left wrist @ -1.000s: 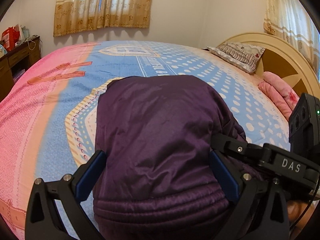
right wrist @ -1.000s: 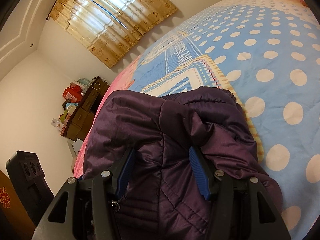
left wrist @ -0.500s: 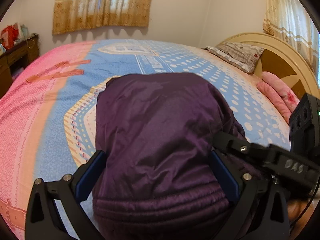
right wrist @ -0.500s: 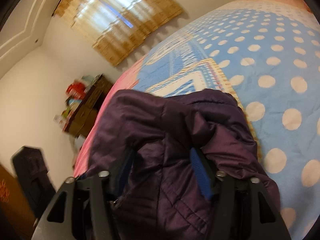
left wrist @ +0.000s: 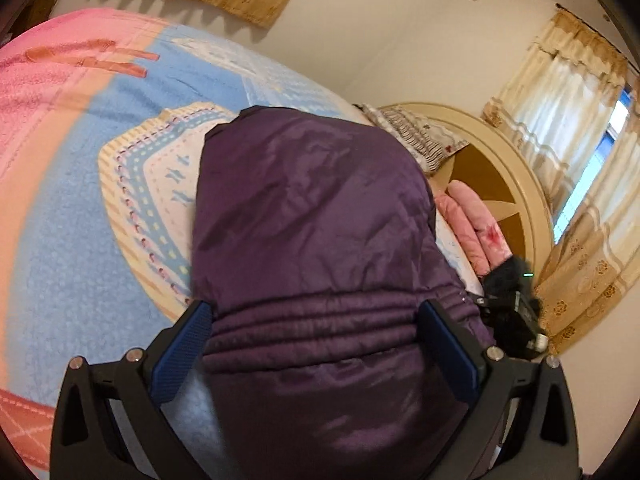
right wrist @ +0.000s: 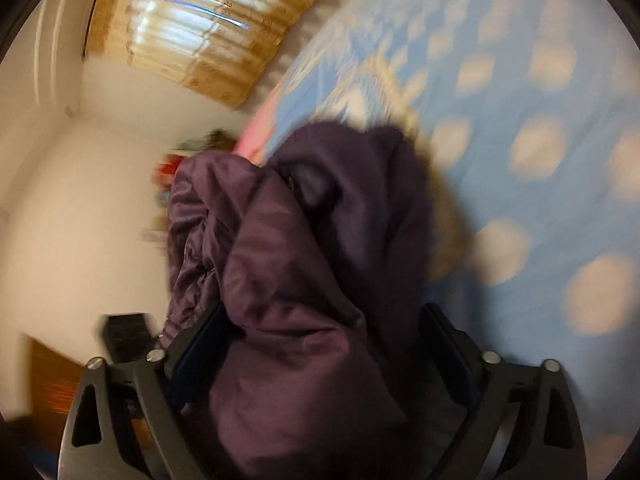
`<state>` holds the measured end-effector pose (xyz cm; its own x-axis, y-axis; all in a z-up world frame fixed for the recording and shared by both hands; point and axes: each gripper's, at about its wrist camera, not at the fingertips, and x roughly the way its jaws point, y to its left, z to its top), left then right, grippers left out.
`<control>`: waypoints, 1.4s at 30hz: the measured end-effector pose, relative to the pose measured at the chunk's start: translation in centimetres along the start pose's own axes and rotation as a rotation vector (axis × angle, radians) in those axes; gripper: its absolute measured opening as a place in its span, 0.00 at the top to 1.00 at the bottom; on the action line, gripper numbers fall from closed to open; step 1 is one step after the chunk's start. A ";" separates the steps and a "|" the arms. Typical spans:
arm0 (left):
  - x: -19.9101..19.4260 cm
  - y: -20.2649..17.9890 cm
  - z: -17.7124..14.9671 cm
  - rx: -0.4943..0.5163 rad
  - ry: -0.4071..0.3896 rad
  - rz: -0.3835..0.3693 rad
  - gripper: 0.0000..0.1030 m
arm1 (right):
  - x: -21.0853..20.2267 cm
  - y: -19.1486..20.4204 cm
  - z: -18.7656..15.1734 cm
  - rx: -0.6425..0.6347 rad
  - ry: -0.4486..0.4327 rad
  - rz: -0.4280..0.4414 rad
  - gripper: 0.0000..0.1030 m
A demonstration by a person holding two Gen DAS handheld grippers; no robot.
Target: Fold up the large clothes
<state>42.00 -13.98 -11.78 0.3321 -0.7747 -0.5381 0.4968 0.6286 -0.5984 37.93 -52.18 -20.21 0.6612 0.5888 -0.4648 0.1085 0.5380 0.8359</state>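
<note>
In the left wrist view we see the dark purple quilted puffer jacket [left wrist: 316,240] bulging up between the fingers of our left tool [left wrist: 316,332]; the blue pads [left wrist: 182,350] stand wide apart on either side of the ribbed, stitched band of the garment, and the fabric fills the whole gap and touches both pads, so we read this tool as spread wide around the bundle rather than pinched on it; the jacket rises over the bed with the blue, pink and cream patterned bedspread [left wrist: 68,216]; past the jacket lie a folded pink quilt [left wrist: 472,224] and a striped pillow [left wrist: 412,136] against the cream rounded wooden headboard [left wrist: 520,168]; beige patterned curtains [left wrist: 576,128] hang at the window on the right, and part of the right tool's black body shows just beside the jacket's right edge.

In the right wrist view, which is heavily blurred, the same jacket [right wrist: 304,280] is bunched in thick folds between the fingers of our right tool [right wrist: 320,344]; the fingers sit well apart with the fabric packed between them and pressing on both; we cannot tell how firmly it is held; the spotted blue bedspread [right wrist: 540,120] lies beyond.
</note>
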 end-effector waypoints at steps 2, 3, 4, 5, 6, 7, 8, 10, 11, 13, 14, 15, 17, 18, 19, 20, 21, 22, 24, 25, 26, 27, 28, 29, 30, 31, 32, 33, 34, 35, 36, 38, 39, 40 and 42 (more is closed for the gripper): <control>0.1 -0.3 -0.1 0.006 -0.015 -0.005 0.00 | 0.6 0.1 0.0 -0.009 0.004 0.044 0.23; -0.3 -0.8 -0.2 0.026 -0.026 0.003 0.00 | 0.8 0.2 -0.1 0.005 0.018 0.080 0.32; -0.6 -1.4 -0.4 0.051 -0.038 0.010 0.02 | 0.9 0.4 -0.3 0.011 0.020 0.120 0.38; -0.9 -2.1 -0.7 0.079 -0.049 0.027 0.05 | 0.8 0.9 -0.5 -0.005 0.015 0.134 0.40; -1.4 -3.0 -0.7 0.112 -0.060 0.050 0.06 | 0.8 1.5 -0.8 -0.018 0.017 0.143 0.43; -2.1 -3.9 -0.9 0.131 -0.072 0.063 0.06 | 0.9 2.2 -1.2 -0.018 0.021 0.172 0.45; -2.8 -4.5 -0.9 0.148 -0.081 0.078 0.06 | 1.1 2.7 -1.5 -0.020 0.028 0.189 0.46; -5.1 -5.4 -1.2 0.184 -0.116 0.105 0.07 | 2.0 4.8 -2.5 -0.051 0.055 0.213 0.47; -6.7 -5.7 -1.6 0.197 -0.132 0.130 0.07 | 2.7 5.9 -2.9 -0.064 0.073 0.229 0.47; -10.0 -5.6 -2.3 0.218 -0.168 0.185 0.07 | 4.9 9.1 -4.1 -0.102 0.123 0.275 0.47; -12.3 -5.4 -2.9 0.213 -0.195 0.220 0.07 | 6.0 10.4 -4.4 -0.118 0.146 0.291 0.47; -13.5 -4.9 -3.2 0.207 -0.214 0.238 0.07 | 7.5 12.1 -4.8 -0.136 0.177 0.312 0.47; -18.0 -3.7 -4.4 0.187 -0.273 0.319 0.07 | 11.0 16.1 -5.9 -0.185 0.248 0.347 0.47; -20.1 -2.9 -4.9 0.165 -0.301 0.351 0.07 | 12.7 18.0 -6.6 -0.209 0.284 0.361 0.47; -21.5 -2.1 -5.4 0.150 -0.318 0.389 0.07 | 14.8 20.1 -7.4 -0.232 0.324 0.375 0.47; -23.6 -1.0 -6.1 0.122 -0.342 0.428 0.07 | 16.8 22.0 -8.3 -0.257 0.361 0.385 0.47; -25.3 -0.1 -6.7 0.097 -0.364 0.459 0.07 | 18.6 23.7 -9.0 -0.278 0.396 0.395 0.47; -26.7 0.6 -7.2 0.078 -0.378 0.491 0.07 | 20.7 25.4 -10.1 -0.298 0.434 0.405 0.47; -29.2 2.2 -8.4 0.037 -0.404 0.548 0.07 | 25.0 28.4 -12.6 -0.325 0.507 0.420 0.47; -30.5 3.3 -9.1 0.012 -0.422 0.581 0.07 | 26.6 29.4 -13.3 -0.330 0.533 0.423 0.47; -31.6 4.4 -9.8 -0.012 -0.434 0.613 0.07 | 28.7 30.6 -14.4 -0.337 0.566 0.420 0.47; -32.1 5.1 -10.1 -0.030 -0.439 0.627 0.07 | 30.2 31.5 -15.3 -0.345 0.591 0.416 0.47; -32.7 6.3 -10.6 -0.061 -0.445 0.646 0.06 | 32.2 32.4 -16.6 -0.356 0.625 0.404 0.47; -33.3 7.8 -11.2 -0.095 -0.449 0.664 0.06 | 33.5 32.9 -17.4 -0.361 0.644 0.393 0.47; -33.2 8.8 -11.6 -0.119 -0.449 0.672 0.06 | 35.2 33.4 -18.5 -0.369 0.672 0.374 0.47; -33.3 9.9 -12.0 -0.146 -0.448 0.681 0.06 | 36.5 33.7 -18.9 -0.375 0.690 0.356 0.47; -33.2 11.4 -12.5 -0.180 -0.441 0.690 0.06 | 37.8 33.9 -19.6 -0.382 0.707 0.335 0.47; -33.0 12.2 -12.6 -0.205 -0.434 0.691 0.06 | 38.8 33.9 -20.1 -0.383 0.715 0.323 0.47; -33.0 13.3 -13.1 -0.225 -0.434 0.686 0.06 | 39.6 33.9 -20.2 -0.372 0.720 0.322 0.47; -33.1 14.3 -13.6 -0.237 -0.446 0.677 0.06 | 39.9 33.9 -20.2 -0.366 0.723 0.323 0.47; -33.2 14.3 -13.9 -0.235 -0.455 0.673 0.06 | 40.3 34.1 -20.2 -0.371 0.727 0.314 0.47; -32.4 14.5 -13.5 -0.215 -0.465 0.682 0.04 | 40.6 34.4 -20.1 -0.393 0.728 0.288 0.47; -32.6 14.6 -13.8 -0.208 -0.469 0.686 0.03 | 40.9 34.6 -20.5 -0.390 0.731 0.279 0.47; -32.4 14.7 -13.5 -0.205 -0.470 0.690 0.02 | 41.2 34.4 -20.4 -0.378 0.733 0.269 0.47; -32.7 15.2 -13.5 -0.216 -0.470 0.697 0.00 | 40.6 33.9 -19.4 -0.369 0.728 0.257 0.44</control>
<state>27.84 21.83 -11.26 0.8248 -0.1260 -0.5512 -0.0909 0.9326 -0.3492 54.04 1.69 -16.47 -0.0227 0.8921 -0.4512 -0.3120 0.4224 0.8510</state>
